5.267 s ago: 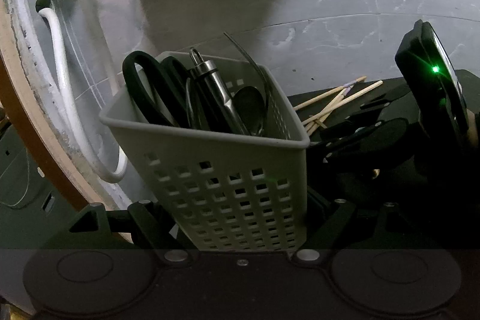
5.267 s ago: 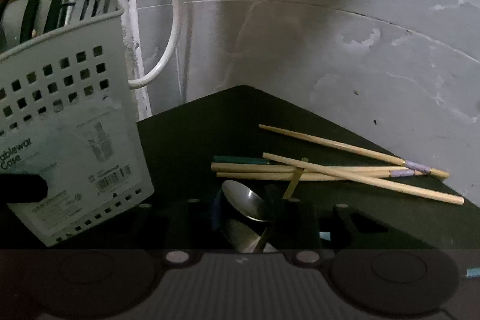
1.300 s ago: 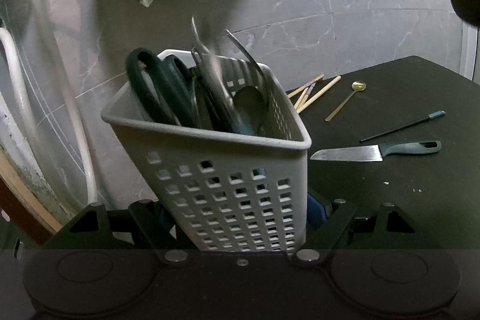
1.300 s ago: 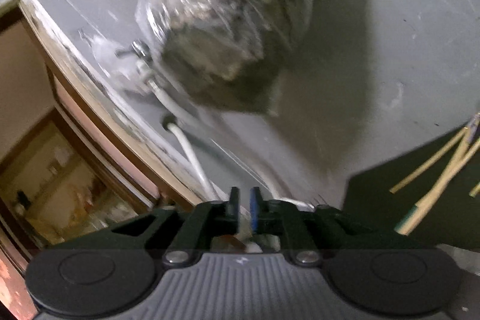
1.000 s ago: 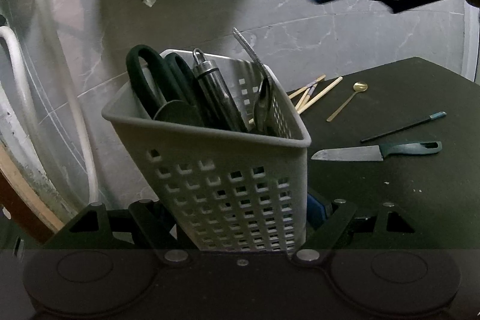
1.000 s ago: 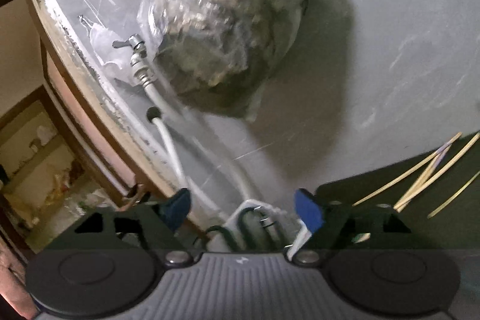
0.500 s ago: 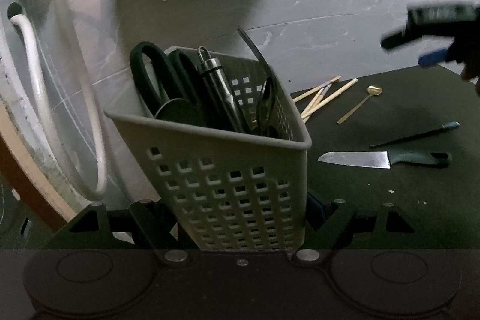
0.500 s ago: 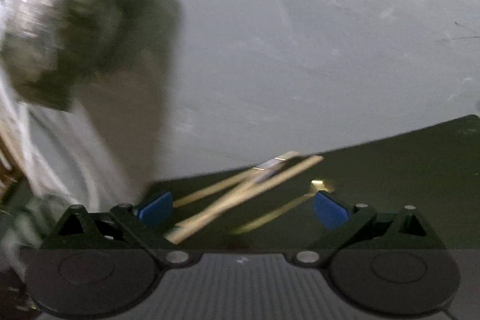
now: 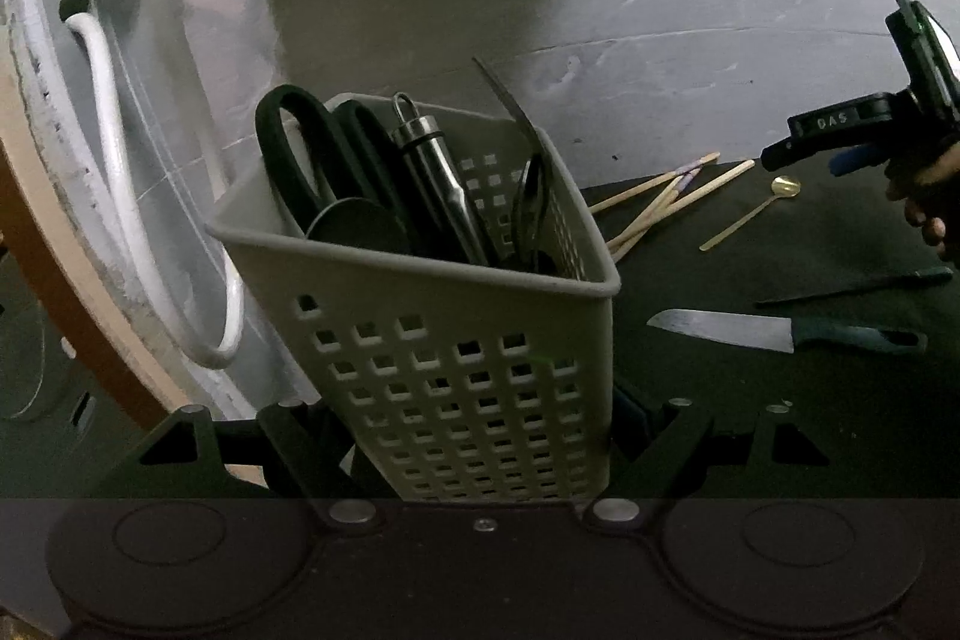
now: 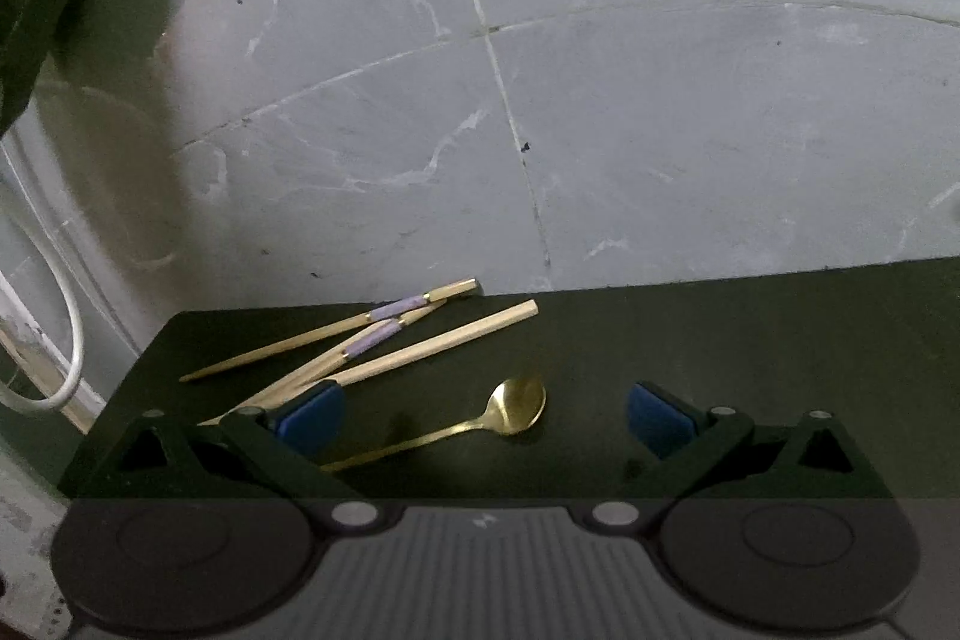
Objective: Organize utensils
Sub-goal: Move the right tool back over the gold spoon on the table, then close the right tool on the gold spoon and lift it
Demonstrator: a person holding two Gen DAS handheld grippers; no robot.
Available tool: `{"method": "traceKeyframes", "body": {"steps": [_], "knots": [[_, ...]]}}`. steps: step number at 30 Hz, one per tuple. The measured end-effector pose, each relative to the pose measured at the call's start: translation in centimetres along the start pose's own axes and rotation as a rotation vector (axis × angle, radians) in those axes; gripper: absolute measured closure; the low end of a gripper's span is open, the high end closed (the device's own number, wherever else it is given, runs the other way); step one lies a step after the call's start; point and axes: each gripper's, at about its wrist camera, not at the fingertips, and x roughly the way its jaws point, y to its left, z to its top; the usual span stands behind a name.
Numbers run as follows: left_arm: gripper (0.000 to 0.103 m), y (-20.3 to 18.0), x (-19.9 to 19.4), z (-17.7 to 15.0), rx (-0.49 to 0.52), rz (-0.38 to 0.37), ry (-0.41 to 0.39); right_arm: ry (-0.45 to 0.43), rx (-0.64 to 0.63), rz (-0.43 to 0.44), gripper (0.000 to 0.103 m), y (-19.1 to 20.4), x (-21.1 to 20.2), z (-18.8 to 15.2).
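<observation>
Gathering step: the loose cutlery is going into the caddy piece by piece, and the gold spoon looks to be next.
Left tongs: clamped on the grey perforated caddy, holding it tilted above the worktop.
Caddy contents: black-handled scissors, a steel-handled tool and other dark utensils standing upright.
Right tongs: jaws have just been opening and stand wide apart, nothing gripped; the blue pads sit either side of the gold spoon, which lies flat on the worktop between them.
Left out on the worktop: chopsticks just behind the spoon, a knife nearer the caddy, and a thin dark stick beside it.
Next move, as I judge it: lower the right tongs over the spoon's thin handle, close squarely, then lift and drop it in the caddy.
Risk: the flat, slim handle may slip.
</observation>
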Motion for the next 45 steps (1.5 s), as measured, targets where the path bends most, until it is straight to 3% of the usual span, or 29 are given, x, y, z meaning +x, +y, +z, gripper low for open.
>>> {"method": "traceKeyframes", "body": {"steps": [11, 16, 21, 25, 33, 45], "knots": [[0.02, -0.5, -0.5, 0.1, -0.029, 0.042, 0.016, 0.031, -0.025, -0.004, 0.024, 0.1, 1.8, -0.4], [0.019, -0.7, -0.4, 0.2, -0.032, 0.049, 0.021, 0.025, -0.061, -0.021, 0.03, 0.6, 1.9, -0.5], [0.019, -0.8, -0.4, 0.3, -0.033, 0.056, 0.023, 0.011, -0.087, -0.037, 0.049, 1.3, 1.8, -0.9], [0.019, -0.7, -0.4, 0.3, -0.034, 0.057, 0.024, 0.008, -0.059, -0.004, 0.072, 0.9, 1.9, -1.0], [0.019, -0.8, -0.4, 0.3, -0.033, 0.056, 0.023, 0.009, -0.045, -0.005, 0.093, 0.5, 1.8, -1.1], [0.02, -0.6, -0.5, 0.1, -0.027, 0.045, 0.016, -0.058, -0.052, 0.032, 0.1, 1.5, -0.1, -1.6]]}}
